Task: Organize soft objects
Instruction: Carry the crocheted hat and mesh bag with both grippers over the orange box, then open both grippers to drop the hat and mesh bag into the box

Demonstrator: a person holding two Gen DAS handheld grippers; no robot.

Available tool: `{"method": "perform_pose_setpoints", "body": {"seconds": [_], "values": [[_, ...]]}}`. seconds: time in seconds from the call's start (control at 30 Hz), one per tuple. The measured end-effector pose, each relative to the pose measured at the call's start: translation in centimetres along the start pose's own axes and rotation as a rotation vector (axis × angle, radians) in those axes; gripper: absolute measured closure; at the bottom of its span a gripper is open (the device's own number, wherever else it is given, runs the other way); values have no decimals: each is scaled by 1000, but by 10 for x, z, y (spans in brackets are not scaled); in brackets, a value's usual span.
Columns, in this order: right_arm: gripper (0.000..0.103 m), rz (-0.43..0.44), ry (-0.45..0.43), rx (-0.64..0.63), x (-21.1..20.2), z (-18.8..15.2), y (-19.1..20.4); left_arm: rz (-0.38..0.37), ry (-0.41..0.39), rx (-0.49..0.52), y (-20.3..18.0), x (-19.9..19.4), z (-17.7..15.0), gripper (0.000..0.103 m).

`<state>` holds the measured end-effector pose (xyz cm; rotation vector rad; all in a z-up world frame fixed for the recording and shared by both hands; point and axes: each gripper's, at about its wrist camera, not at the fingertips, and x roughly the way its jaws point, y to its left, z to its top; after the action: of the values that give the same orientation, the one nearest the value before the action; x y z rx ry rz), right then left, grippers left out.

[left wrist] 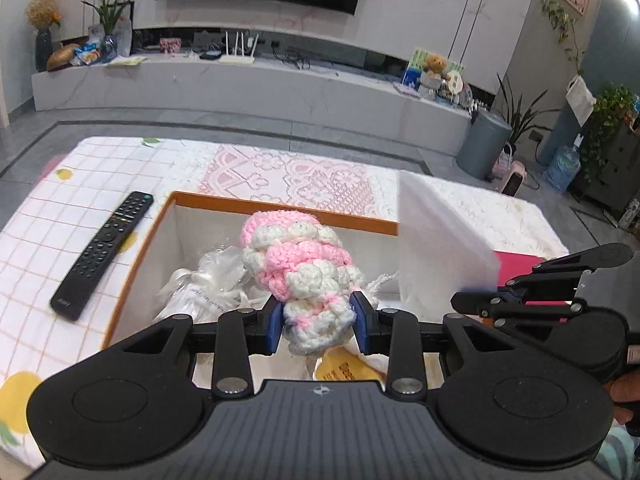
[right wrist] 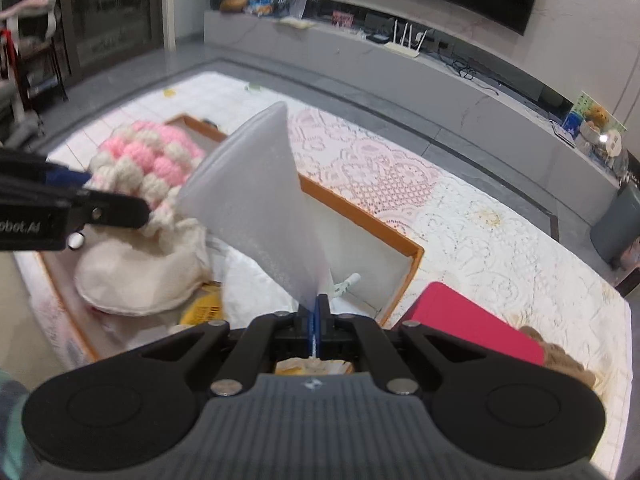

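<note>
My left gripper (left wrist: 319,320) is shut on a pink and white crocheted piece (left wrist: 298,256), which hangs over the open orange-rimmed box (left wrist: 280,204). The same knit (right wrist: 148,160) shows at the left of the right wrist view, beside the left gripper's fingers (right wrist: 112,208). My right gripper (right wrist: 319,320) is shut on the edge of a thin white foam sheet (right wrist: 260,200), which stands up over the box (right wrist: 360,216). That sheet (left wrist: 436,240) rises at the right in the left wrist view. Inside the box lie a cream cloth (right wrist: 136,272), white bagged items (left wrist: 208,280) and something yellow (right wrist: 204,308).
A black remote (left wrist: 104,256) lies on the checked tablecloth left of the box. A red flat item (right wrist: 476,324) and a brown furry thing (right wrist: 560,356) sit right of the box. Lace cloth (right wrist: 380,168) covers the table beyond. A grey bin (left wrist: 482,144) stands on the floor.
</note>
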<state>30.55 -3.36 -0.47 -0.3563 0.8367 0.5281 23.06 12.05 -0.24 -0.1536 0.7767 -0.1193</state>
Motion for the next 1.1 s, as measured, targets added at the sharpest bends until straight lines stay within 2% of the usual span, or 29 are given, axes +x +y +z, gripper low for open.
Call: {"method": "perform_pose_setpoints", "body": {"seconds": [0.27, 0.4, 0.57, 0.67, 0.7, 0.77, 0.83, 0.9, 0.93, 1.1], "values": [[103, -40, 83, -63, 43, 3, 3, 8, 80, -9, 4, 39, -3, 64], [103, -21, 100, -49, 49, 2, 1, 27, 121, -19, 8, 50, -7, 64], [100, 6, 104, -57, 53, 2, -2, 47, 133, -23, 5, 49, -8, 60], [89, 22, 107, -58, 51, -1, -2, 54, 142, -36, 5, 47, -8, 52], [81, 26, 107, -60, 50, -3, -2, 61, 142, -38, 4, 46, -7, 50], [77, 38, 97, -68, 45, -6, 0, 72, 143, -31, 1, 44, -7, 43], [59, 43, 88, -75, 38, -8, 1, 68, 133, -16, -2, 39, -7, 37], [47, 44, 66, -79, 29, -9, 2, 64, 117, -2, -6, 33, -7, 29], [43, 45, 56, -80, 25, -8, 1, 62, 110, 5, -7, 30, -7, 28], [37, 35, 20, -75, 3, -11, -1, 77, 75, 13, -11, 15, -9, 26]]}}
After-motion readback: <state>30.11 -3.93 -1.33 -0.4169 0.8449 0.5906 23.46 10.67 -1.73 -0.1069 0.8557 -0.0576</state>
